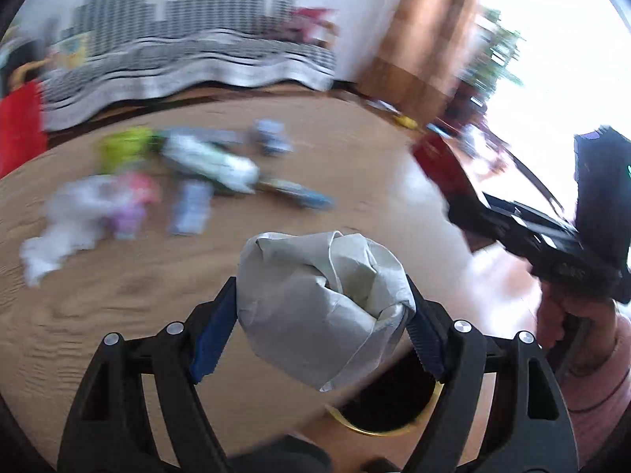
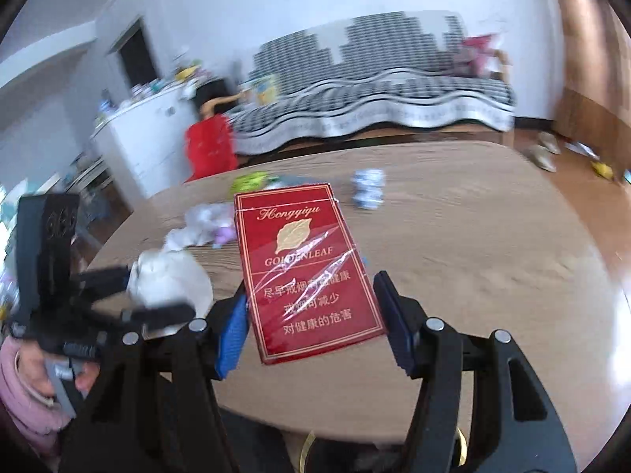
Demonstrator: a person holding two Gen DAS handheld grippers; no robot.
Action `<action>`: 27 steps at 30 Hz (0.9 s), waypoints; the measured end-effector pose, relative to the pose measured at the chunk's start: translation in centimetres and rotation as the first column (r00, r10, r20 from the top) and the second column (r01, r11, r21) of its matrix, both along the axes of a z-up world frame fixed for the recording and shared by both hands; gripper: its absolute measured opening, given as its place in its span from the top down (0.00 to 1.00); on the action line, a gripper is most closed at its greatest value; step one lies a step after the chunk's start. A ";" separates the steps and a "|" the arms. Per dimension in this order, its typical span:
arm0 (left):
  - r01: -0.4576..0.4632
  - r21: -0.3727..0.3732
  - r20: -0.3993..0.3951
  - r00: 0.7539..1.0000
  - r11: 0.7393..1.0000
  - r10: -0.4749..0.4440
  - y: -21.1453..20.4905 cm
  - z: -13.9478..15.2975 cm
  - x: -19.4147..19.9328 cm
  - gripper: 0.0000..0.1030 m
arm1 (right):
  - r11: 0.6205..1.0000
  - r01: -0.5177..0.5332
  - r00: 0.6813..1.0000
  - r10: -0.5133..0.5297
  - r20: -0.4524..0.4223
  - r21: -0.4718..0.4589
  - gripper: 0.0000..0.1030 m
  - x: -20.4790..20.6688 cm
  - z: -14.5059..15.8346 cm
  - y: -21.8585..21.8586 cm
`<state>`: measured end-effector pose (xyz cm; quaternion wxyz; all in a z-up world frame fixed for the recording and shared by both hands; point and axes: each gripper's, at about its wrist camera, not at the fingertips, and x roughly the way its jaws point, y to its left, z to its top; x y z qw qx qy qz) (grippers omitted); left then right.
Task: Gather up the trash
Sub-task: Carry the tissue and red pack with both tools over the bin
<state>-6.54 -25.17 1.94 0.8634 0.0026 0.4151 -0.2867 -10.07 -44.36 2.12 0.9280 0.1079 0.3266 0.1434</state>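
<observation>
Left gripper (image 1: 321, 317) clamped on crumpled paper ball (image 1: 323, 307), right gripper (image 2: 311, 317) gripping red cigarette pack (image 2: 305, 268), wooden table (image 2: 473, 244) beneath, litter (image 1: 205, 161) far left.

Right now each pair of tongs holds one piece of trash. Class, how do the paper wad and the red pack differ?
The paper wad is pale grey and crumpled; the red pack is printed and flat-sided. The wad is a rounded lump, the pack a crisp rectangle with torn film. The wad sits in the left tongs, the pack in the right tongs. Both are held above the table.
</observation>
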 end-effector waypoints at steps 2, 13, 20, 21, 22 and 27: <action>0.103 -0.010 -0.040 0.994 0.995 -0.103 -3.9 -0.9 -1.8 0.25 | 0.997 0.070 0.997 -0.069 -0.020 0.039 0.42 -2.9 -0.9 -2.9; 0.316 0.082 -0.302 0.912 0.945 -0.278 -14.4 -13.1 -7.3 0.25 | 0.906 0.349 0.891 -0.243 -0.382 0.238 0.42 -11.9 -14.5 -11.3; 0.256 0.078 -0.349 0.912 0.964 -0.214 -12.8 -15.0 -5.6 0.25 | 0.857 0.385 0.855 -0.191 -0.483 0.344 0.42 -11.0 -19.0 -11.7; 0.252 0.073 -0.353 0.912 0.965 -0.211 -12.6 -15.0 -5.5 0.25 | 0.859 0.380 0.856 -0.186 -0.483 0.342 0.42 -10.6 -18.8 -11.5; 0.247 0.069 -0.360 0.910 0.966 -0.207 -12.5 -15.1 -5.4 0.25 | 0.862 0.375 0.856 -0.182 -0.484 0.340 0.42 -10.4 -18.9 -11.3; 0.255 0.058 -0.364 0.906 0.965 -0.217 -13.5 -15.4 -5.8 0.25 | 0.868 0.370 0.855 -0.179 -0.486 0.330 0.42 -10.2 -18.9 -11.5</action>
